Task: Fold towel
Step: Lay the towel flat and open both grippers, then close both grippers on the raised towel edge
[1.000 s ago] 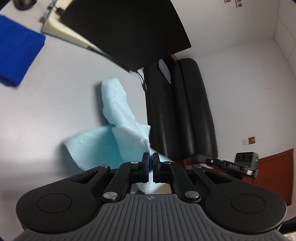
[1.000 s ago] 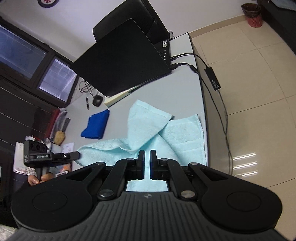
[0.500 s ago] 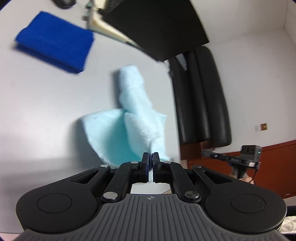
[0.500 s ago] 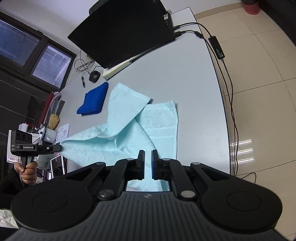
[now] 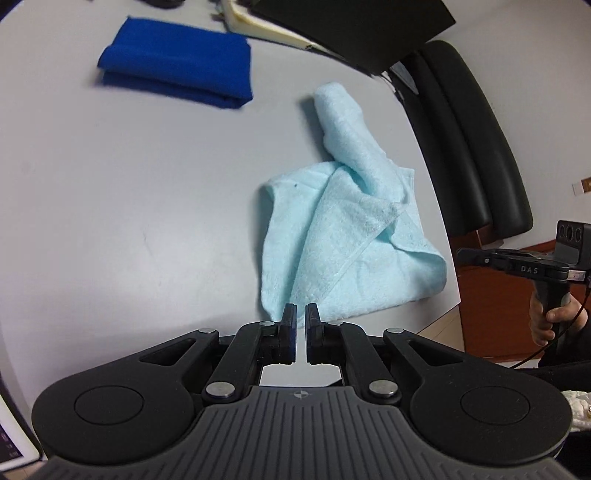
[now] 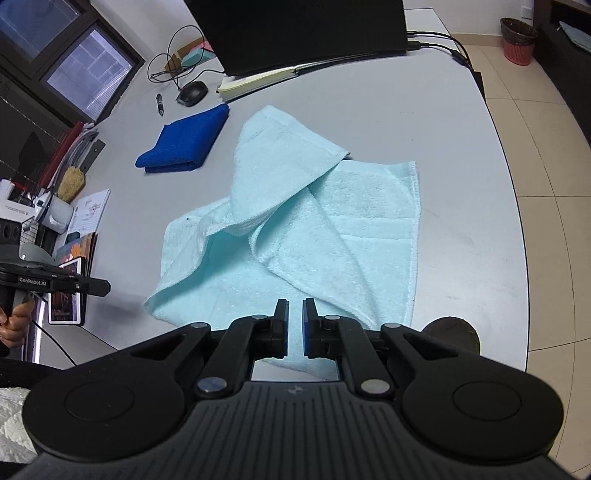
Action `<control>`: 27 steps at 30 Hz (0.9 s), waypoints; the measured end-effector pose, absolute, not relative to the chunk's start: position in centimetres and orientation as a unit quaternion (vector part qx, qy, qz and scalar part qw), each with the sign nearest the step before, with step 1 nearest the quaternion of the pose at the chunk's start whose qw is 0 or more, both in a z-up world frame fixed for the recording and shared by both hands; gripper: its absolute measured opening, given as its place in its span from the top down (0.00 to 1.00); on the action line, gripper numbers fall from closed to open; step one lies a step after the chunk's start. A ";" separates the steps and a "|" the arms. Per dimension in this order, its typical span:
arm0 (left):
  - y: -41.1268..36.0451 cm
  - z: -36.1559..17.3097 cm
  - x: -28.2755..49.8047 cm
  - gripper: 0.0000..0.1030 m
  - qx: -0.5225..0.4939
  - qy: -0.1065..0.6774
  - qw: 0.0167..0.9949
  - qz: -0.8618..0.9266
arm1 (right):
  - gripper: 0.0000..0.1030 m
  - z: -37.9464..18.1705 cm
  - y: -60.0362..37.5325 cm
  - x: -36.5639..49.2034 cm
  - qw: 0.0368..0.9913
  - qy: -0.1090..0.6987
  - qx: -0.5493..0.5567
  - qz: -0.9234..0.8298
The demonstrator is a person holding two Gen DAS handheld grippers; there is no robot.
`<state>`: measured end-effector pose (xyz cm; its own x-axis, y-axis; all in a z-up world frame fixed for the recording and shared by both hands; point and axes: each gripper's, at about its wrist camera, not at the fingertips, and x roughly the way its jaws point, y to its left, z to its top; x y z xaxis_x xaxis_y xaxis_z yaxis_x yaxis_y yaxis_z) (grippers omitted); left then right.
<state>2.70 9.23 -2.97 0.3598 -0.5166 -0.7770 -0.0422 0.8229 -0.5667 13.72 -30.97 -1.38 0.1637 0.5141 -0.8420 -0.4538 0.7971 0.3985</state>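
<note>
Both grippers have let go and pulled back since the earlier frames: a second ago the left gripper (image 5: 301, 317) pinched a corner of the towel (image 5: 340, 236) and held it up, and now that corner lies on the desk (image 5: 129, 184) with the jaws a narrow slit apart and nothing between them. Our right gripper (image 6: 294, 314) is likewise slightly parted and empty, hovering over the towel's near edge.

We see the towel (image 6: 306, 229) crumpled rather than folded, lying near the desk's edge (a blue cloth (image 6: 184, 142) sits well apart, toward the laptop (image 6: 295, 29)). One flap is thrown diagonally over the rest, its tip pointing away from us toward the laptop, and a second layer overlaps it on the right.

What the next move turns on, we judge, is that the long axis runs roughly left to right across the right view, so each gripper faces one end. In the left view the nearest corner lies just beyond the tips, straight ahead; the right gripper is directly above the near hem. The left looks marginally nearer to a clean corner. We think the flap must be flattened before any tidy fold.
</note>
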 end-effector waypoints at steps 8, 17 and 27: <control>6.3 -2.5 4.8 0.76 -0.225 0.530 0.800 -0.167 | 0.89 -2.1 -26.8 12.7 0.768 0.552 -0.029 0.323; 2.1 -1.9 8.1 0.60 -0.172 0.507 0.828 -0.169 | 0.75 -3.3 -23.8 13.8 0.769 0.536 -0.068 0.343; -2.8 -2.5 11.2 0.60 -0.055 0.506 0.839 -0.193 | 0.75 -4.4 -21.6 14.7 0.765 0.522 -0.108 0.361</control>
<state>11.23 -2.75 -2.51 0.4134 -0.3794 -0.8277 0.2688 0.9194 -0.2871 14.68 -21.55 -4.44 0.1950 0.4402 -0.8765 -0.6653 0.7160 0.2115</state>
